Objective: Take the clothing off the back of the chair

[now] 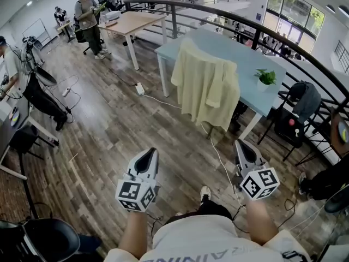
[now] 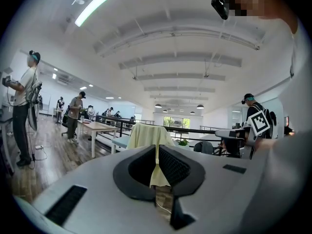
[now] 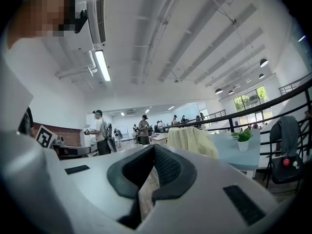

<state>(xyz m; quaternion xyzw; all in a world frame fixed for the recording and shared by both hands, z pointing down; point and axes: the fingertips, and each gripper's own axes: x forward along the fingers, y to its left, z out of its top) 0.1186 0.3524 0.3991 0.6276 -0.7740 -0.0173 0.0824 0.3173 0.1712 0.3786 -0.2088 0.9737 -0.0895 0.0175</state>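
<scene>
A pale yellow garment [image 1: 207, 86] hangs over the back of a chair pushed against a light blue table [image 1: 245, 59]; the chair itself is almost wholly hidden under the cloth. My left gripper [image 1: 151, 152] and right gripper [image 1: 241, 144] are both held low over the wood floor, well short of the garment, and point toward it. Both are shut with nothing between the jaws. In the left gripper view the garment [image 2: 146, 135] shows straight ahead past the shut left gripper [image 2: 157, 147]. The right gripper view has the garment [image 3: 192, 140] to the right of the shut right gripper [image 3: 154, 150].
A small potted plant [image 1: 266, 78] stands on the blue table. A white cable [image 1: 218, 157] runs across the floor between me and the chair. A black chair with a grey jacket [image 1: 305, 100] is at the right by the railing [image 1: 229, 16]. A wooden table [image 1: 133, 22] and people stand at the far left.
</scene>
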